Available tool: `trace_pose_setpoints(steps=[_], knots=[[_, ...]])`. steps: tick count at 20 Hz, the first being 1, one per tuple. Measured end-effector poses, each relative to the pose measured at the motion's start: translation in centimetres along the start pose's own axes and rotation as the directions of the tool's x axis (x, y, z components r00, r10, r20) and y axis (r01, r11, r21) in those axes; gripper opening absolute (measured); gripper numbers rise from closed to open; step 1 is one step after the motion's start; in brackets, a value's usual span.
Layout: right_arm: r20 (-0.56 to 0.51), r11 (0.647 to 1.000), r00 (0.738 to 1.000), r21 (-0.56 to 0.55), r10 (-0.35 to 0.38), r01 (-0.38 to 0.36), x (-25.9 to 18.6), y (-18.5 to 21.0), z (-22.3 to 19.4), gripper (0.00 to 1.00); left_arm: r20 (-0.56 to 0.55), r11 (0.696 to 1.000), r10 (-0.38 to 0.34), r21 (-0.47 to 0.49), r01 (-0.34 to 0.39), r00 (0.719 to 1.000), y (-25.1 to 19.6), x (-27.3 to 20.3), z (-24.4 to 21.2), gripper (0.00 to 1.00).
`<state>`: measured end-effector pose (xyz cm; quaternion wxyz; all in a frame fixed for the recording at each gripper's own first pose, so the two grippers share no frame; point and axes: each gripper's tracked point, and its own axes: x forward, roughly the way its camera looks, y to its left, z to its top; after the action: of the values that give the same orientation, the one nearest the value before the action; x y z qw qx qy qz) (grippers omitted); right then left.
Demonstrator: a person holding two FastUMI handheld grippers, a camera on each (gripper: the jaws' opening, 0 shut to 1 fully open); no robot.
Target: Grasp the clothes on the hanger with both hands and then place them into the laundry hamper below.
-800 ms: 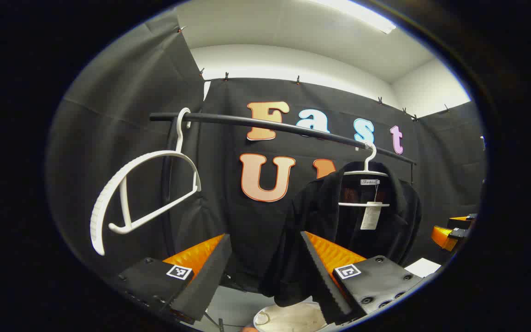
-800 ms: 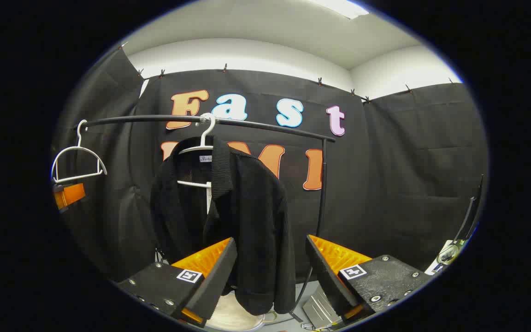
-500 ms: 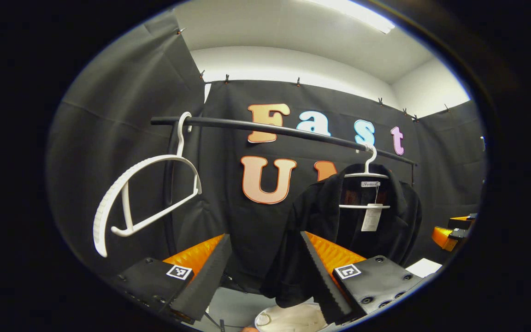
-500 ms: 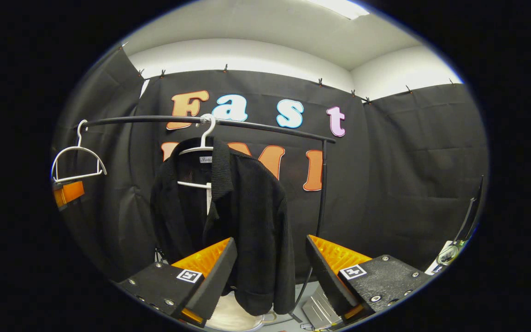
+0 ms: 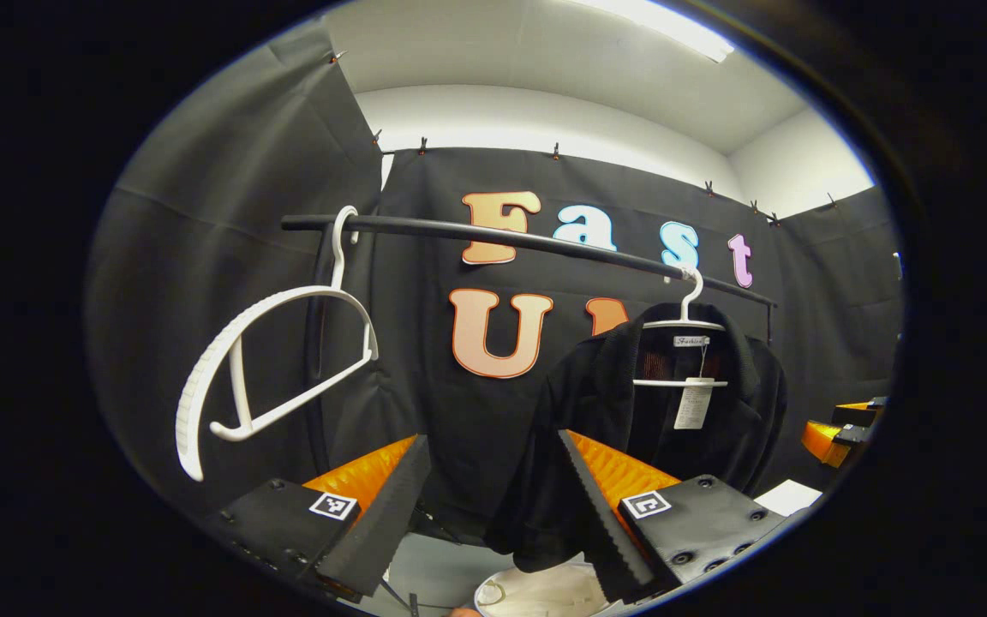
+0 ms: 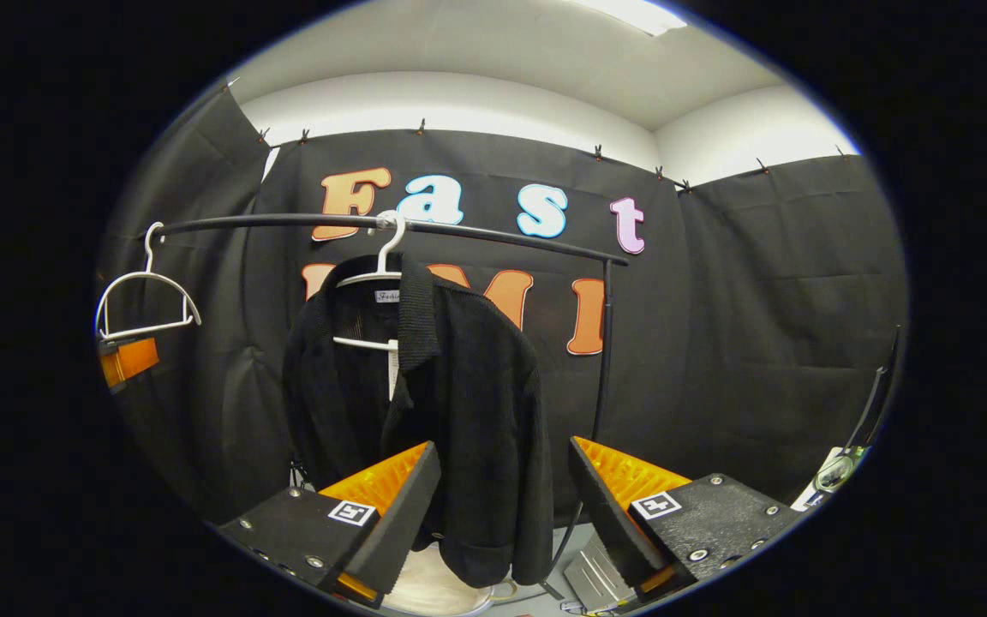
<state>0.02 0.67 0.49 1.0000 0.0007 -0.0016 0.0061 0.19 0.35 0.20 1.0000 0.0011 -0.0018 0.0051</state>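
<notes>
Since 0.8 s ago little has shifted: in the left gripper view the rail, hangers and jacket sit a touch lower and more to the right; in the right gripper view the jacket has drifted slightly right, its hem reaching a bit lower between the fingers.

Left gripper (image 5: 493, 506): fingers spread wide apart, nothing between them, touching nothing. Right gripper (image 6: 502, 510): same, fingers apart w/ a clear gap, not on the cloth.

Black jacket (image 6: 451, 403) hangs on a white hanger (image 6: 380, 266) hooked over the black rail (image 6: 502, 236), front open, a paper tag (image 5: 692, 401) dangling inside the collar. In the right gripper view it's dead ahead, lower hem showing between the two fingers but farther off, apart from them. In the left gripper view the jacket (image 5: 596, 428) is right of centre, its left sleeve partly behind the right-hand finger.

An empty white hanger (image 5: 271, 368) hangs near the rail's left end (image 5: 314, 223), tilted, close to the left gripper's camera; also seen small at the left edge of the right gripper view (image 6: 144, 296).

Hamper (image 5: 541, 593): pale rim visible low down, under the jacket's hem; in the right gripper view a pale part (image 6: 429, 587) shows below the jacket too.

The other gripper shows at the far right edge of the left gripper view, too cut off to tell more.
</notes>
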Motion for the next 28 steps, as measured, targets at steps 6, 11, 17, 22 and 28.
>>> trace_pose_setpoints(steps=[6,11,17,22,28], knots=[[-0.021,1.000,0.999,0.013,0.027,-0.027,0.8,1.9,-0.9,0.93,-0.004,1.000,-0.001,0.004,0.001,1.000,0.1,0.2,-0.4,1.00],[-0.038,0.998,0.998,0.019,0.057,-0.056,2.2,4.1,-1.5,0.93,-0.016,1.000,0.003,0.007,-0.003,1.000,0.5,0.3,-0.9,0.95],[-0.063,0.992,0.992,0.068,0.106,-0.102,4.7,7.2,-2.0,0.93,-0.025,1.000,0.010,0.006,-0.010,1.000,1.3,0.3,-1.6,0.96],[-0.089,0.992,0.992,0.102,0.085,-0.075,7.4,7.7,-3.0,0.93,-0.040,1.000,0.018,-0.001,-0.018,0.999,1.6,0.6,-2.4,1.00],[-0.110,0.992,0.993,0.122,0.054,-0.040,10.7,7.8,-4.1,0.93,-0.061,1.000,0.019,-0.004,-0.019,0.998,1.8,1.3,-3.2,1.00]])
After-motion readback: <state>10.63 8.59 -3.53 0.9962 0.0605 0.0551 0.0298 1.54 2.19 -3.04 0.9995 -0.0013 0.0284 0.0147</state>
